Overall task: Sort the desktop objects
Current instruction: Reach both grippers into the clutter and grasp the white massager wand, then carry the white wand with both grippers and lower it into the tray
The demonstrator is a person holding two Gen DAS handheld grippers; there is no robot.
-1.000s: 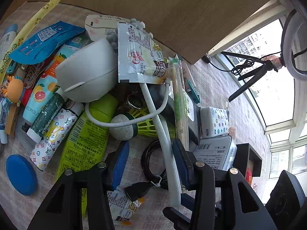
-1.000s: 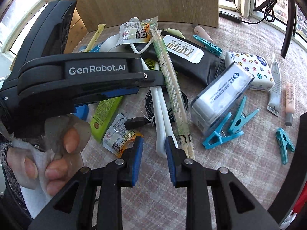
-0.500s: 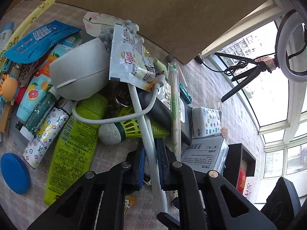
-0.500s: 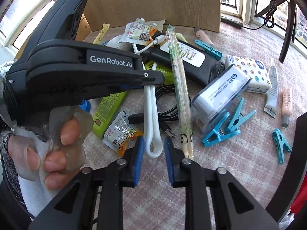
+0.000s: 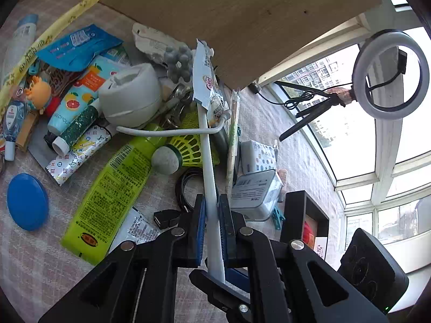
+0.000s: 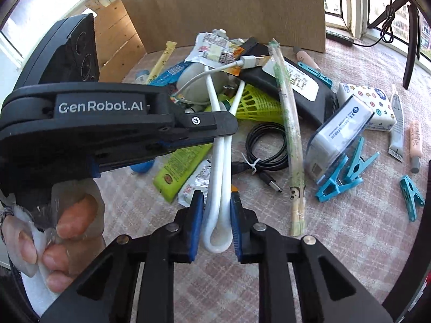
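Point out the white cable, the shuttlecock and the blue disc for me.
white cable (image 5: pixel 207 145), left wrist view, on its straight doubled run above the claw
shuttlecock (image 5: pixel 164 159), left wrist view, on its round grey head
blue disc (image 5: pixel 27 202), left wrist view, on its flat top

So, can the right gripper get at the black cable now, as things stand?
Probably not yet. The right gripper is closed around the loop of the white cable, whose jaws have just been closing, so it is occupied. The black cable lies uncovered beyond it, otherwise reachable.
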